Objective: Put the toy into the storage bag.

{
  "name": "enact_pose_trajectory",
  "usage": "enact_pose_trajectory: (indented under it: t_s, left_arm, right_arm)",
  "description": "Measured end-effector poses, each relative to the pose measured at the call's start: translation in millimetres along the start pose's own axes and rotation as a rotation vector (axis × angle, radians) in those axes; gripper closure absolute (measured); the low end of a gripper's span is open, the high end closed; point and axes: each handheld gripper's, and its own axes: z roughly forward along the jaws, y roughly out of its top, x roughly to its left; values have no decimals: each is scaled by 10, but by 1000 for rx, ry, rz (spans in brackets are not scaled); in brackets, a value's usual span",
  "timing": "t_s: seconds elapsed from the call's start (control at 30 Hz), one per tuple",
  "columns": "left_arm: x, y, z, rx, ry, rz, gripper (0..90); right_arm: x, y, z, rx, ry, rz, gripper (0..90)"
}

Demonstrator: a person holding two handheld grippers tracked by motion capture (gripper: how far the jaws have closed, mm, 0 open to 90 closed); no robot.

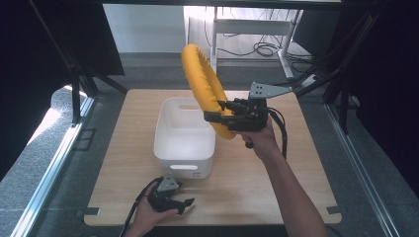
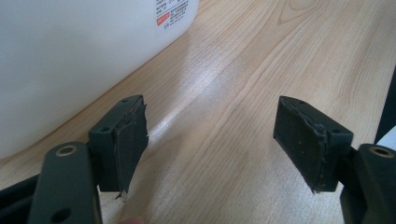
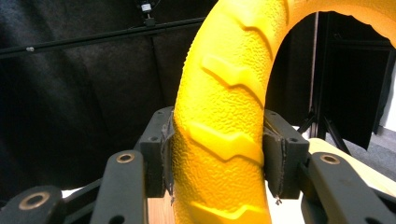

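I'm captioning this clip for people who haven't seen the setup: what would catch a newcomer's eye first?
The bright yellow ring, ribbed like a tyre tread, stands out: the right tongs are clamped on its lower part and hold it upright in the air over the far right edge of the white bin. That bin sits mid-table on the pale wooden table. The left tongs rest open near the front edge.

yellow ring [image 1: 205, 89] overhangs white bin [image 1: 184, 155]; tabletop [image 1: 257, 182] free
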Motion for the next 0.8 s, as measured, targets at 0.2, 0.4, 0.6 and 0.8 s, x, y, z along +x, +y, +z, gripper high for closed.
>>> enact_pose_trajectory:
  t_s: [0.2, 0.4, 0.6, 0.8]
  left_arm:
    - [-10, 2, -1, -5, 0, -5, 260]
    - [-8, 1, -5, -2, 2, -6, 260]
    - [-5, 0, -9, -2, 2, -4, 260]
    - [-2, 0, -11, -2, 2, -6, 260]
  right_arm:
    - [34, 8, 99, 6, 23, -9, 514]
    - [36, -12, 172, 17, 29, 3, 514]
    - [58, -2, 236, 21, 40, -6, 514]
    - [75, 11, 288, 23, 48, -9, 514]
